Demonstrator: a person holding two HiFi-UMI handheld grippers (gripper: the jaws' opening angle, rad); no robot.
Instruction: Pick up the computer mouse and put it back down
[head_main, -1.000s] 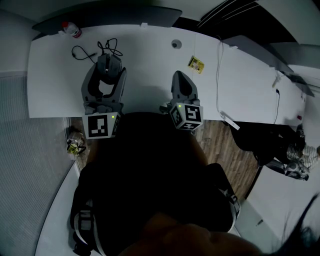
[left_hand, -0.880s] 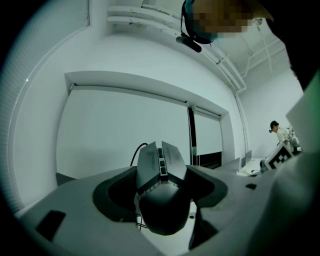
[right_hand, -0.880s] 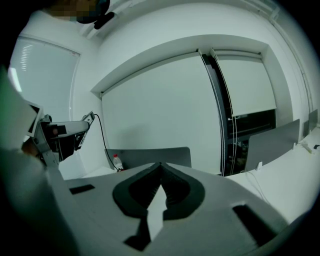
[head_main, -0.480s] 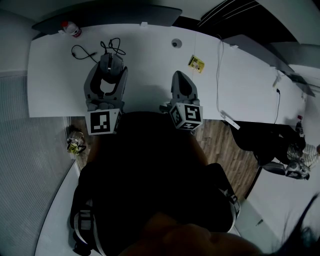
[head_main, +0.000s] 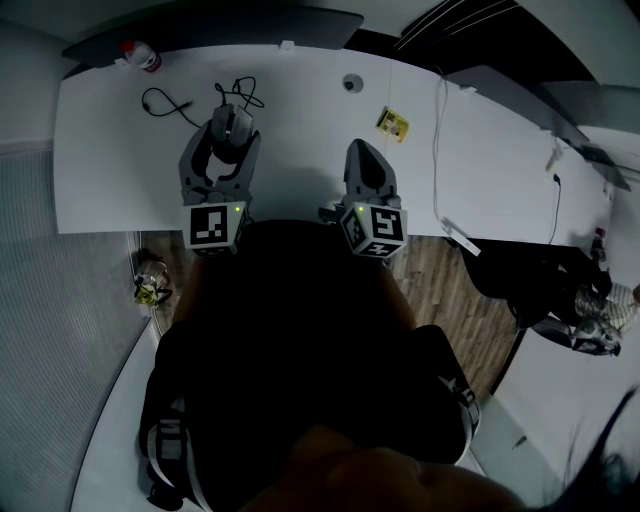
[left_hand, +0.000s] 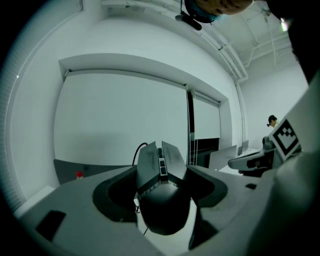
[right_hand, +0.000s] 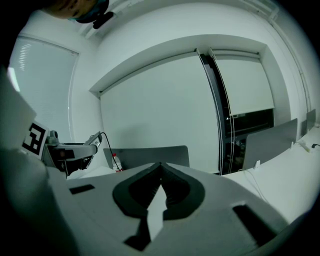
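Compared with a second earlier, the left gripper (head_main: 233, 131) sits further right and slightly higher in the head view, and the dark grey corded computer mouse (head_main: 235, 121) has travelled with it, now lying upper left of centre on the white surface (head_main: 310, 120). Its thin black cable (head_main: 238, 92) trails in loops toward the top of the frame. The right gripper (head_main: 362, 152) is where it was, just right of centre, pointing up the frame. In the left gripper view the jaws pinch the mouse by its two sides, rounded back toward the camera and buttons pointing away, so the grasp looks secure. Because the mouse has moved together with the gripper, the pick-up half of the task seems to be done or under way, though no view shows for certain whether its underside is clear of the surface. In the right gripper view the jaws are pressed together tip to tip with nothing between them. What appears to remain is setting the mouse down flat and spreading the left jaws to let go.
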